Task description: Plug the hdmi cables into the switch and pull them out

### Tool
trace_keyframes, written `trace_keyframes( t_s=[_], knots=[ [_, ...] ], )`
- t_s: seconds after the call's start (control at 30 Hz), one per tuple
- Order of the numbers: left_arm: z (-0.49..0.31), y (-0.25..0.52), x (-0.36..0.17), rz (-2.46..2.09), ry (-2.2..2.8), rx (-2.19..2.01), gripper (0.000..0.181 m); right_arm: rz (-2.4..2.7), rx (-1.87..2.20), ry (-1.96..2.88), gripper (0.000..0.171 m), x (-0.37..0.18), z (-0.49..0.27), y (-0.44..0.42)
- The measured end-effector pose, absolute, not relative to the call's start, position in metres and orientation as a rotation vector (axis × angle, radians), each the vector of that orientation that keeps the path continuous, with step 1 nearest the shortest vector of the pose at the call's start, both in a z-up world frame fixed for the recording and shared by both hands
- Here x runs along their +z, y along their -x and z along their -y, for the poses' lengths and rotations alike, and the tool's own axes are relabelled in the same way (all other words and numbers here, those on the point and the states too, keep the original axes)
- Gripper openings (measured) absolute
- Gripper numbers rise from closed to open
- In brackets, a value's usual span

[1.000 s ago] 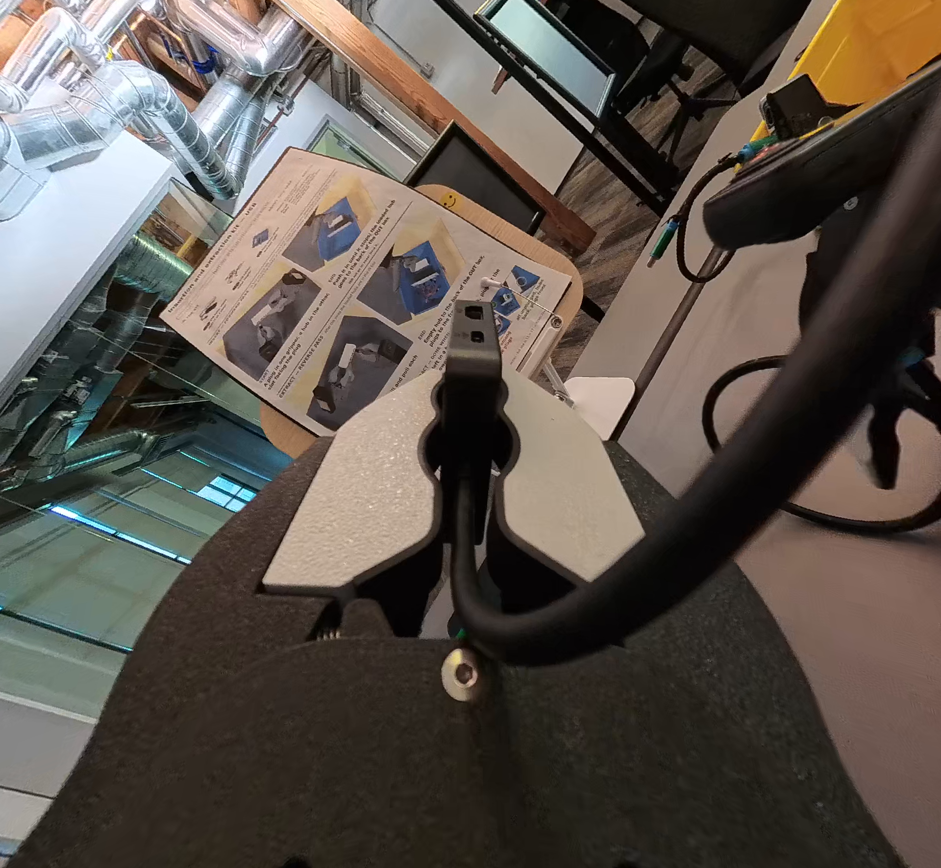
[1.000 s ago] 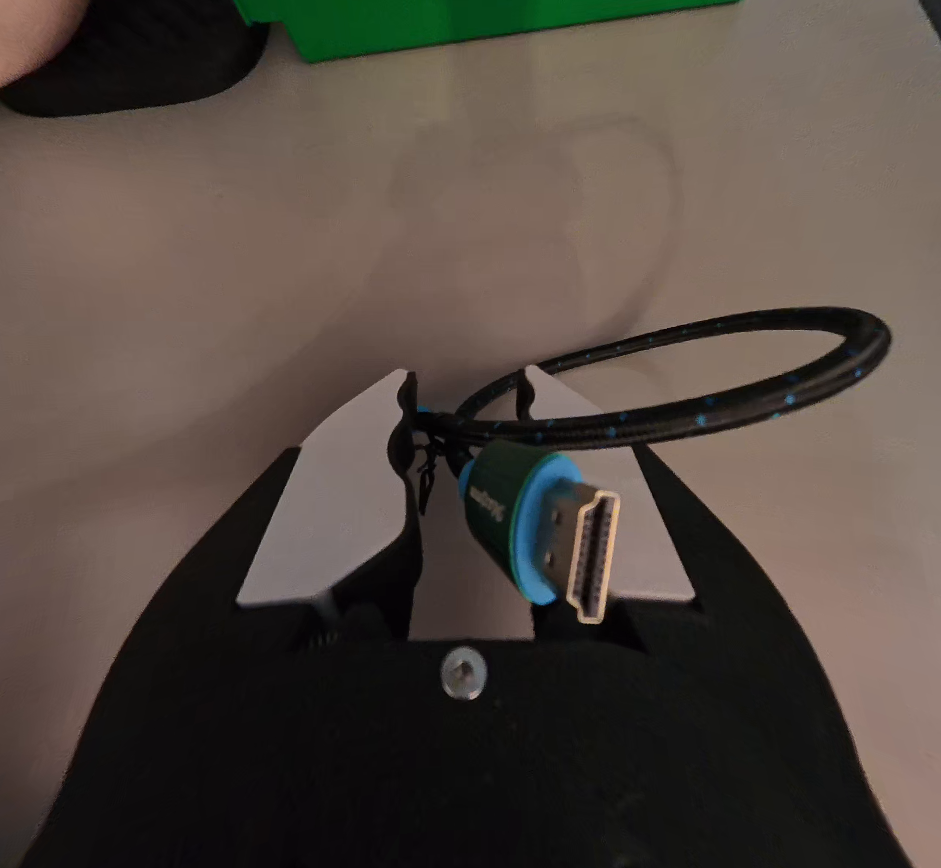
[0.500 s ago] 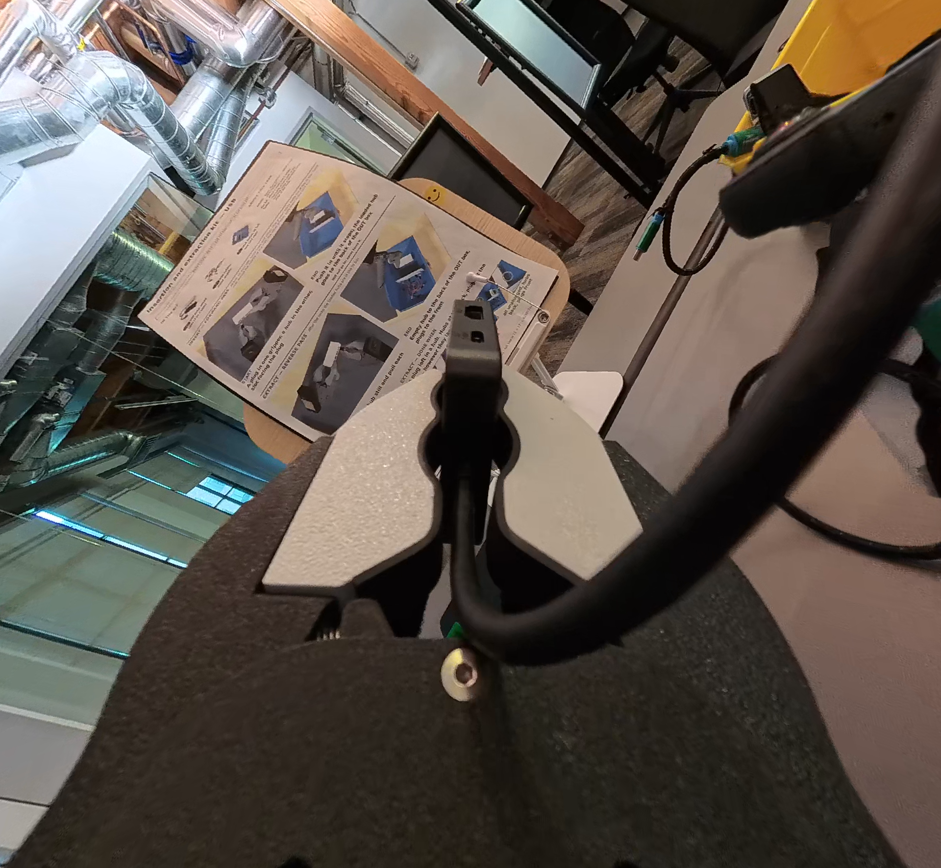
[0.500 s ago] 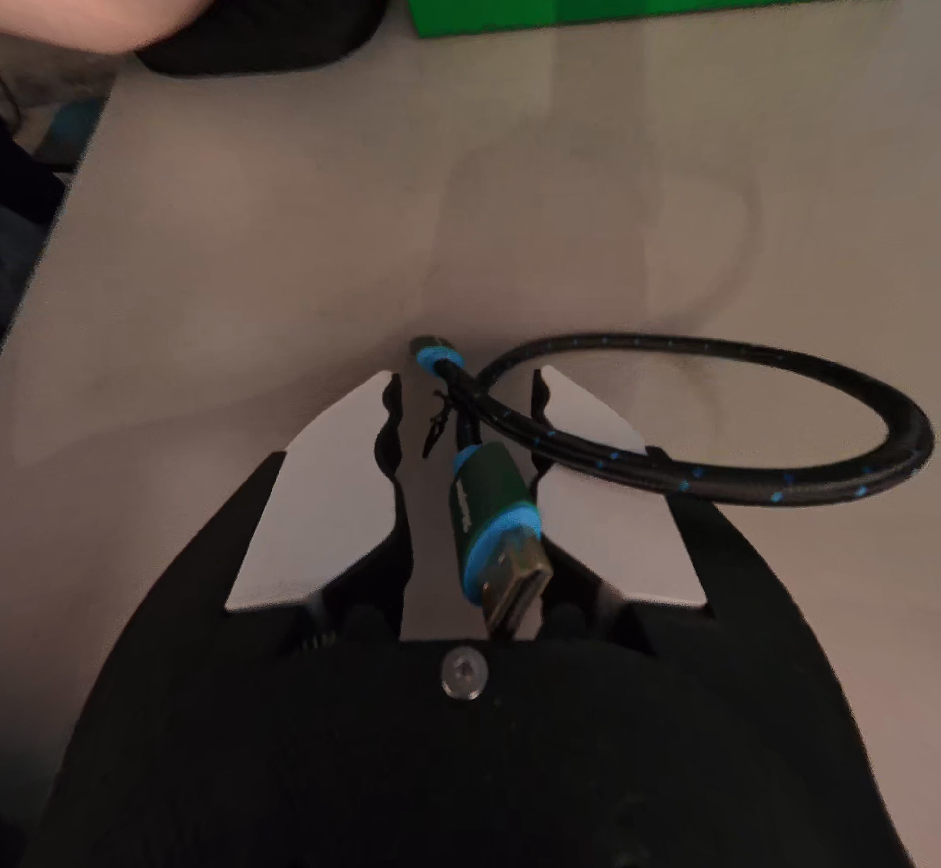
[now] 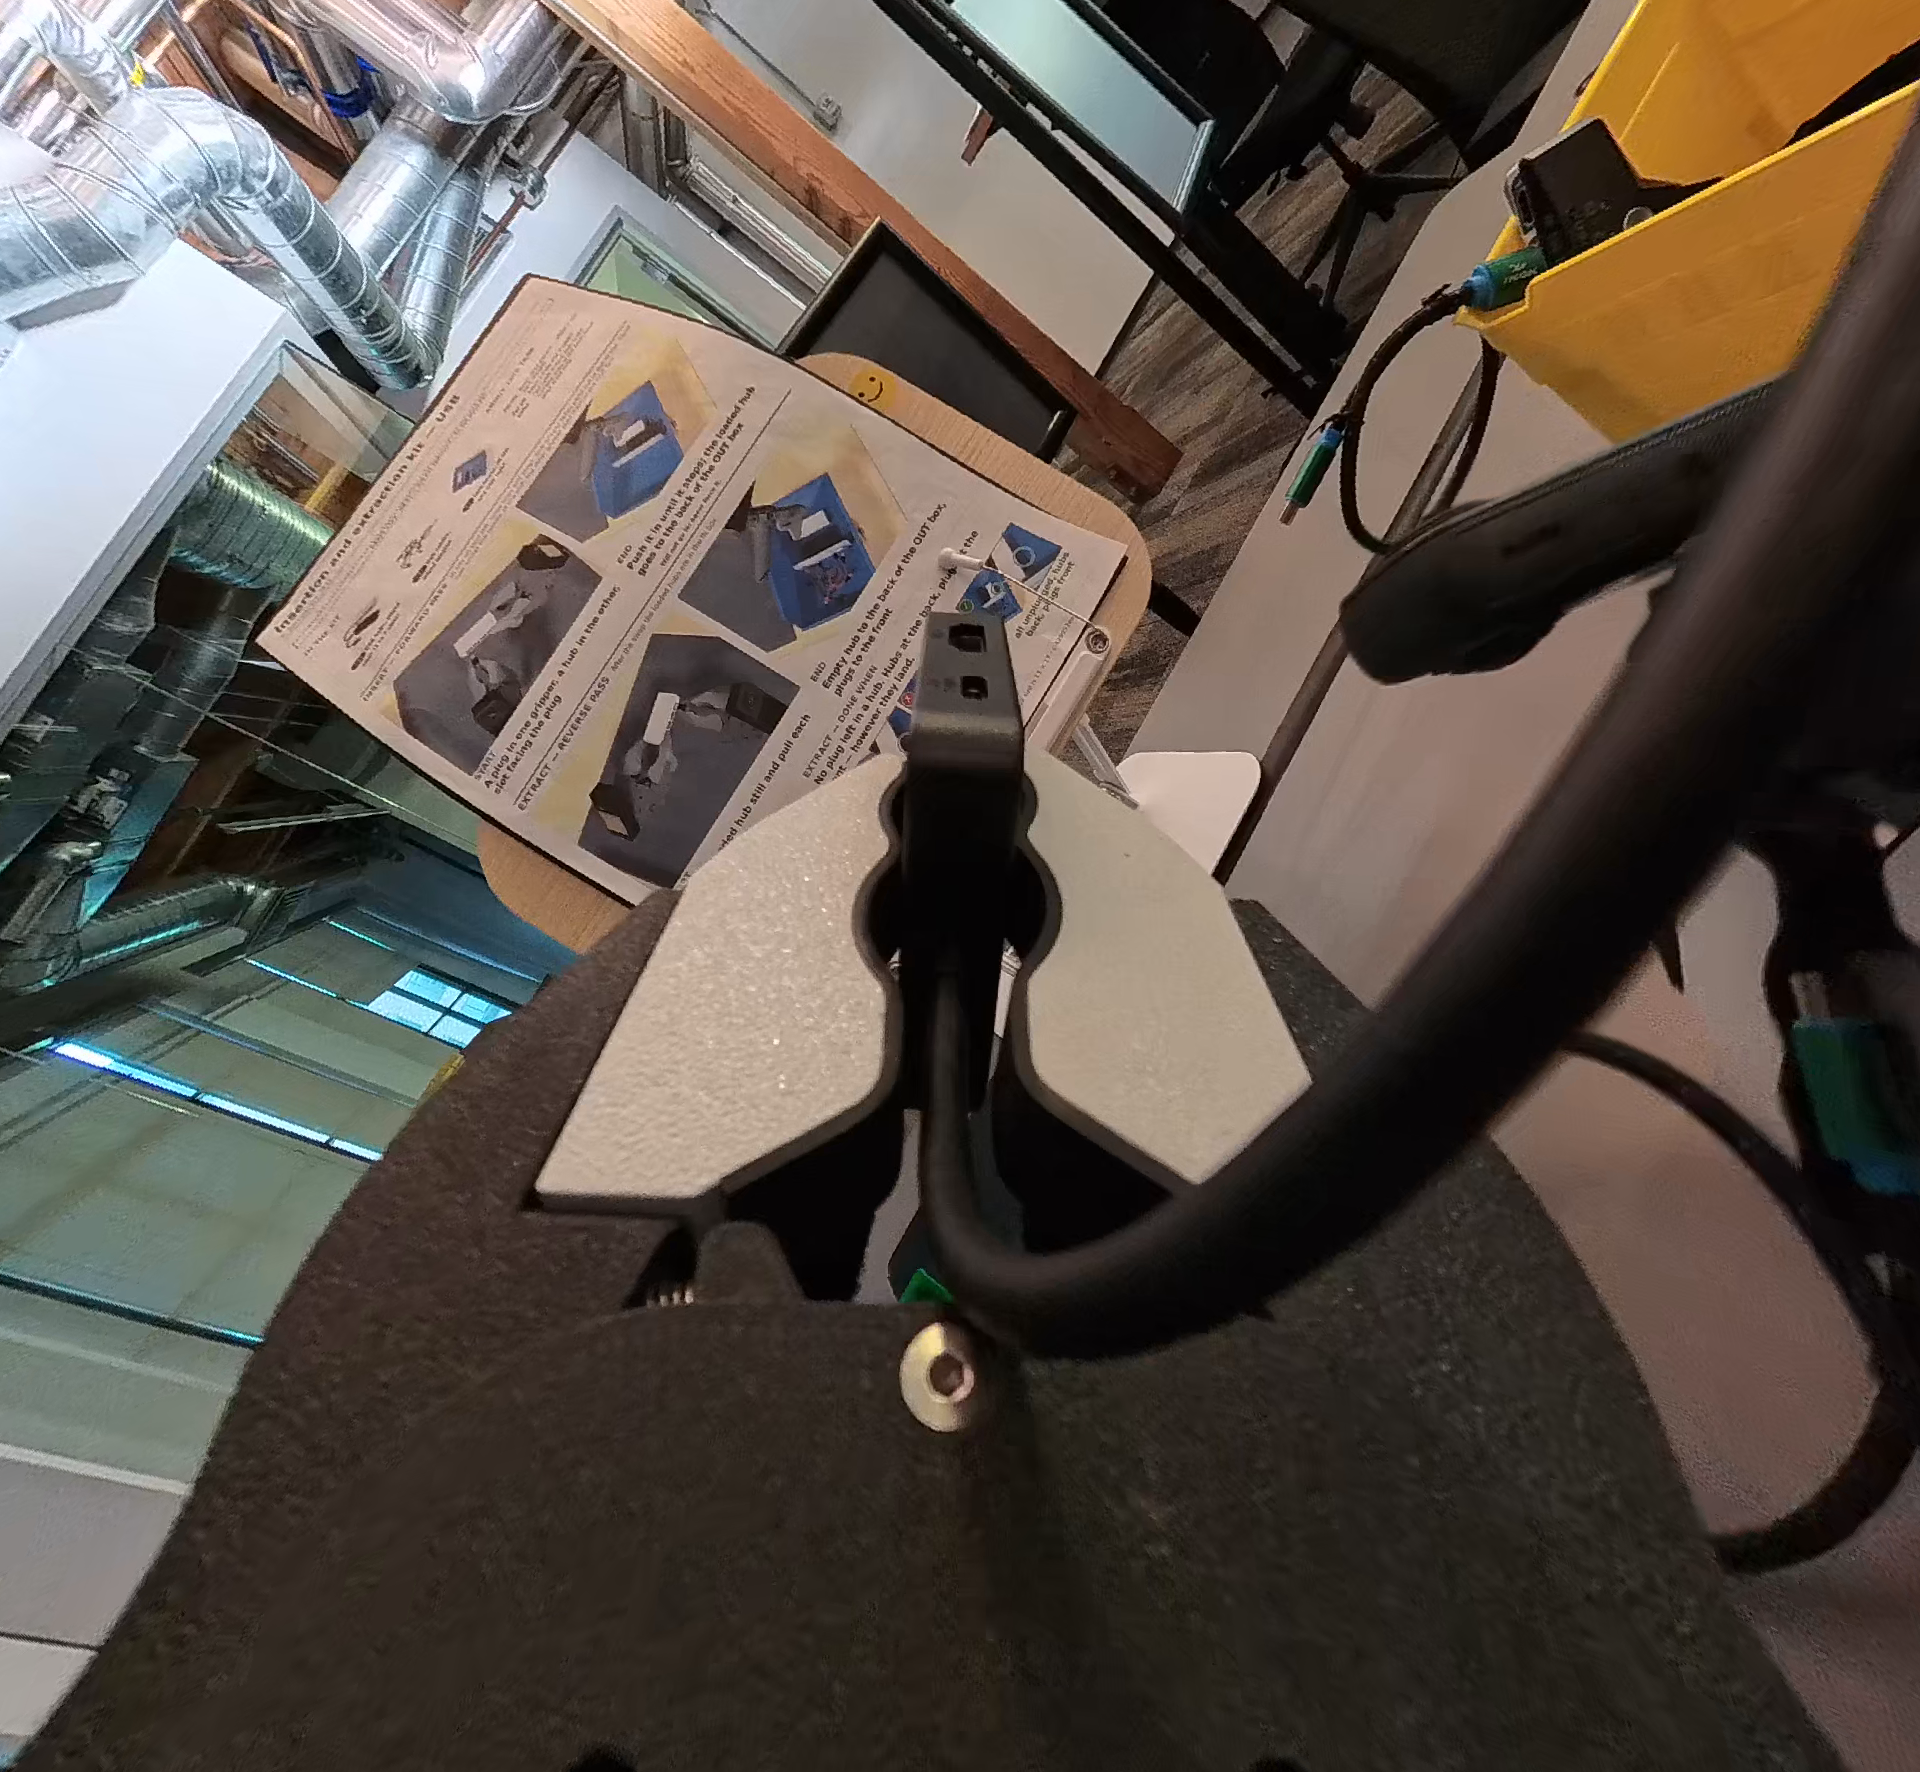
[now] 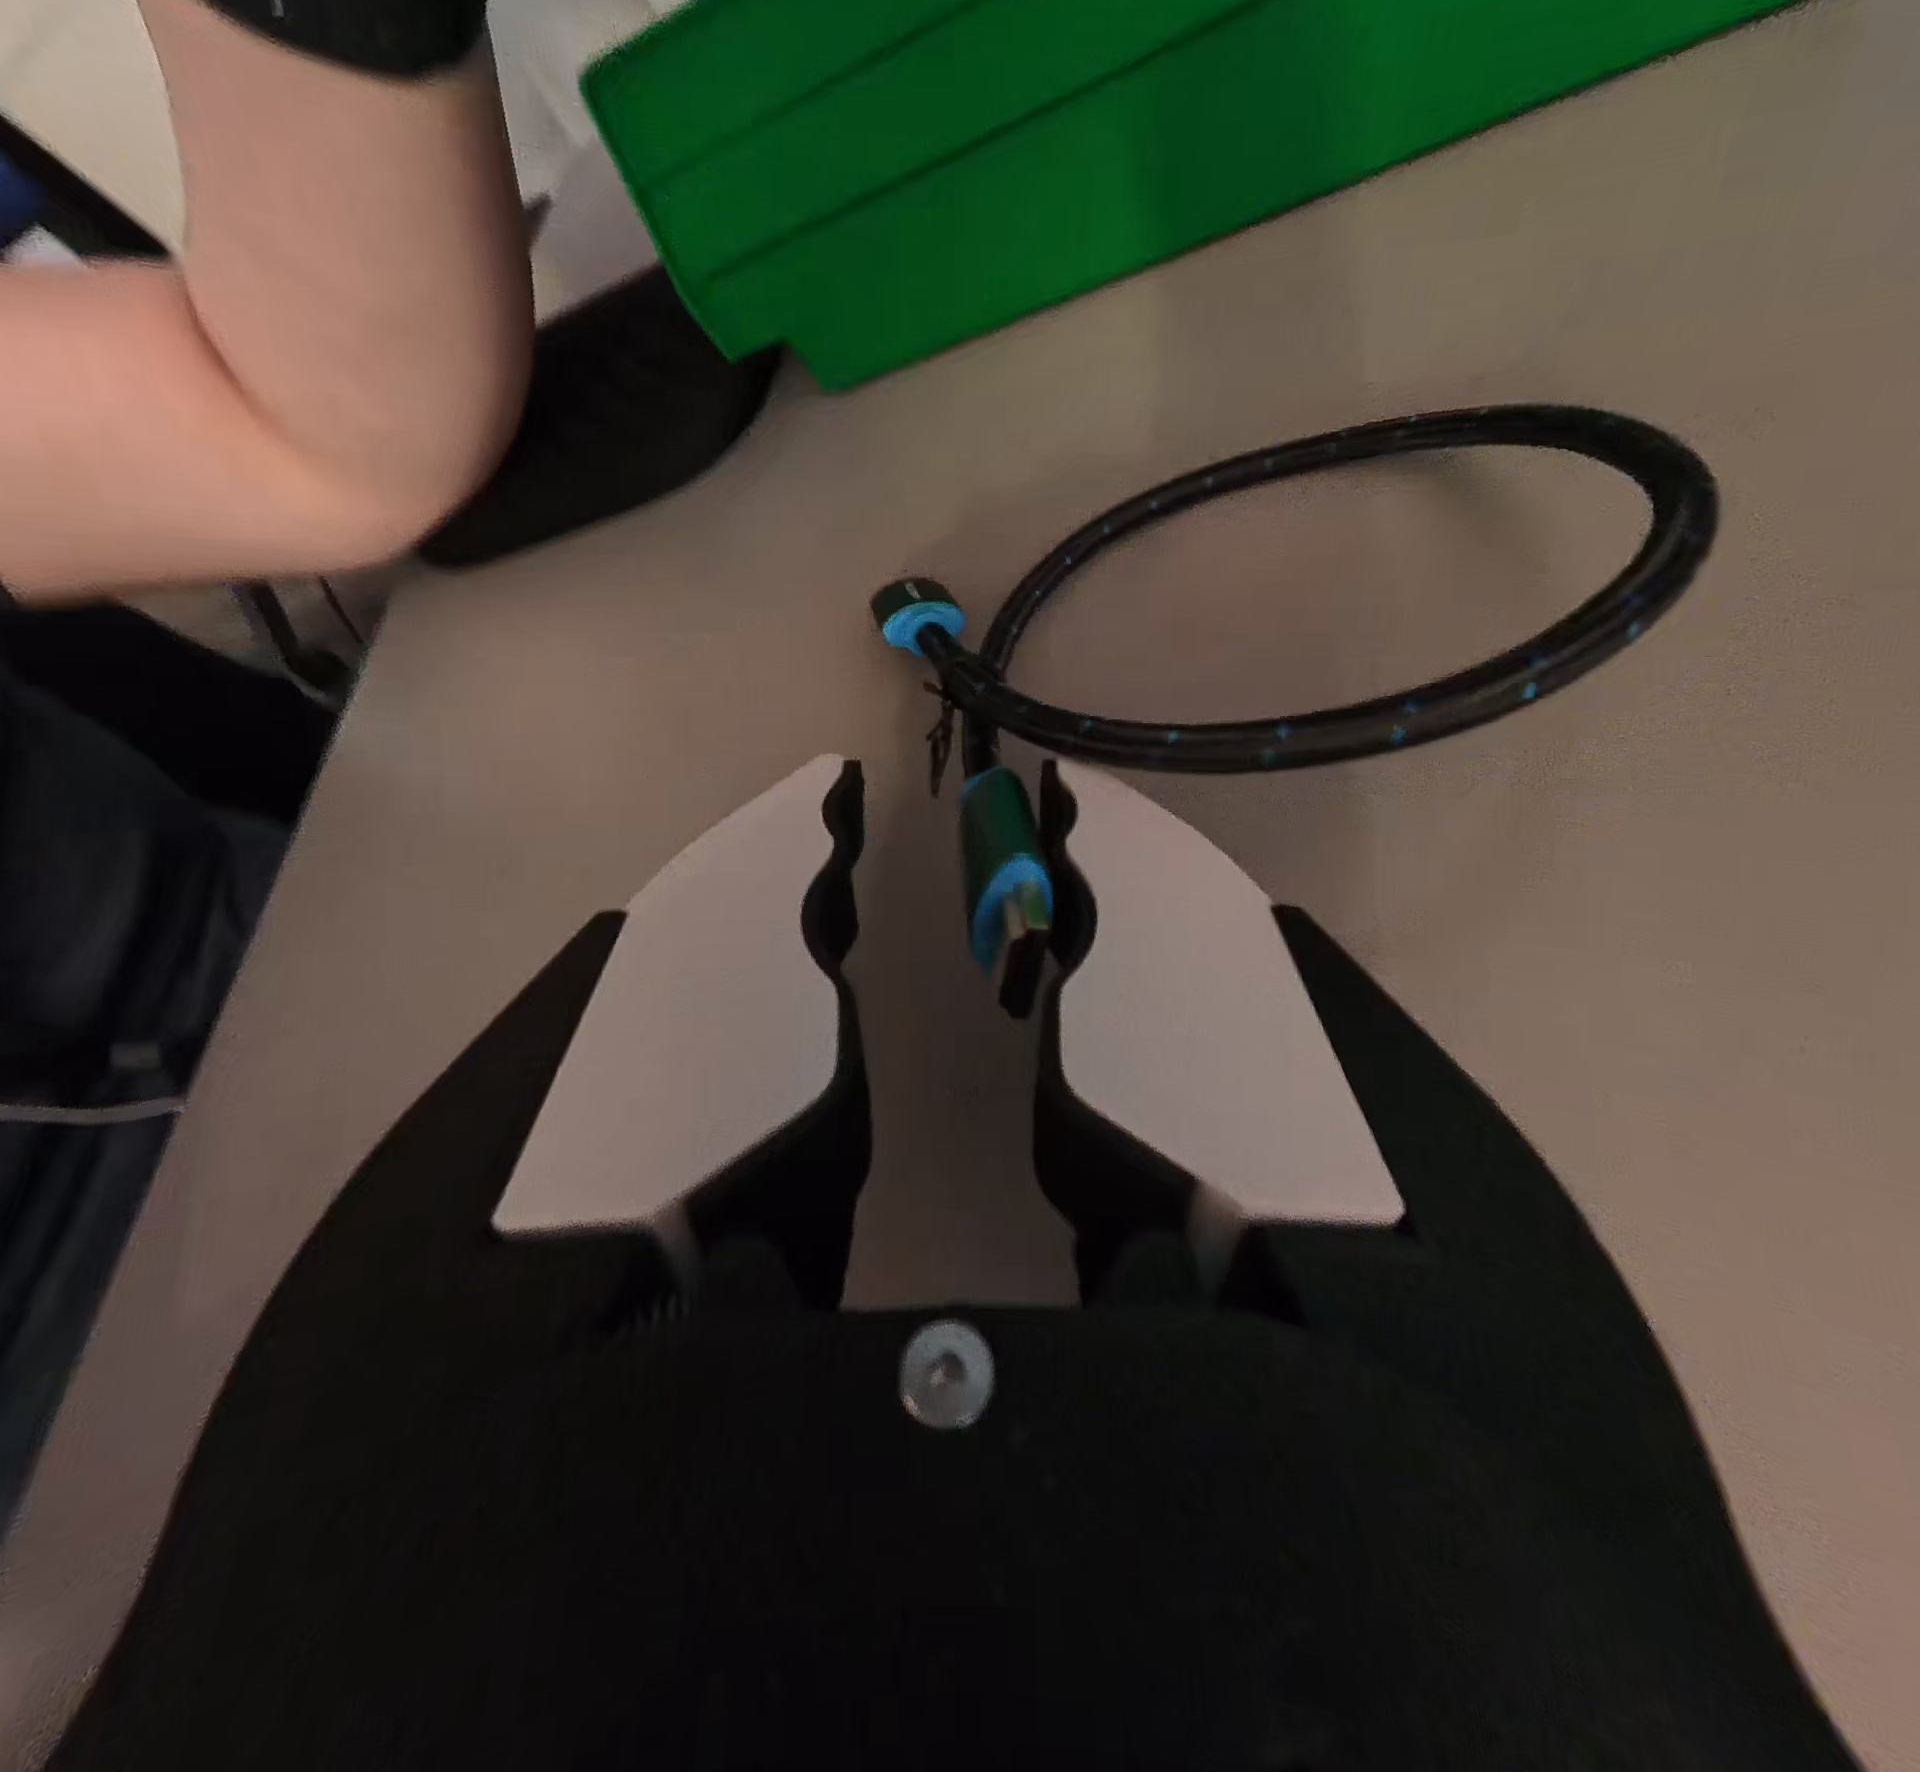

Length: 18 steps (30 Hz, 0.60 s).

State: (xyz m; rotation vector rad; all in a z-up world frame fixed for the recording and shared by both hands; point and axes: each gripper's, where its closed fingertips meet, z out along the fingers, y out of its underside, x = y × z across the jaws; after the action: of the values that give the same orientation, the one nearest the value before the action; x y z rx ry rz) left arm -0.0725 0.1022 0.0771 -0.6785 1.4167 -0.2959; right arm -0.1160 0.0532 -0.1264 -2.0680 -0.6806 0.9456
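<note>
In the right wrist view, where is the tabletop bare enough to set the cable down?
Bare grey tabletop lies right of the right gripper, below the coiled HDMI cable, and also left of the fingers toward the table edge. It is crowded ahead: the green bin and a person's arm.

We saw a black switch [image 5: 961, 735] with a smooth black cord [image 5: 1455, 1026] between pale grey speckled fingers [image 5: 758, 1026]. A yellow bin [image 5: 1704, 164] stood beyond, and a green-and-blue plug [image 5: 1311, 479] hung below it. In the right wrist view we saw a black braided cable flecked with blue [image 6: 1455, 683], its plugs dark green with bright blue collars [image 6: 1003, 860], and a green bin [image 6: 1143, 112] on a beige table [image 6: 623, 704]
</note>
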Motion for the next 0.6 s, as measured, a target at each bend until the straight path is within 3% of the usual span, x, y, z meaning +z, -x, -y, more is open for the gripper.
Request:
trace_keyframes(
  t_s=[0.1,0.37,0.5,0.6],
  knots=[
    [-0.103,0.072,0.077,-1.417,0.681,-0.296,0.014,0.583,0.971,2.133,0.010,-0.132,-0.064,0.123],
    [-0.107,0.077,0.084,-1.396,0.685,-0.303,0.014,0.678,0.819,2.290,0.010,-0.143,-0.051,0.110],
    [-0.111,0.081,0.088,-1.379,0.691,-0.296,0.014,0.871,0.594,2.448,0.019,-0.154,-0.026,0.077],
    [-0.118,0.086,0.093,-1.360,0.698,-0.291,0.014,0.971,0.524,2.419,0.019,-0.138,-0.014,0.069]
  ],
)
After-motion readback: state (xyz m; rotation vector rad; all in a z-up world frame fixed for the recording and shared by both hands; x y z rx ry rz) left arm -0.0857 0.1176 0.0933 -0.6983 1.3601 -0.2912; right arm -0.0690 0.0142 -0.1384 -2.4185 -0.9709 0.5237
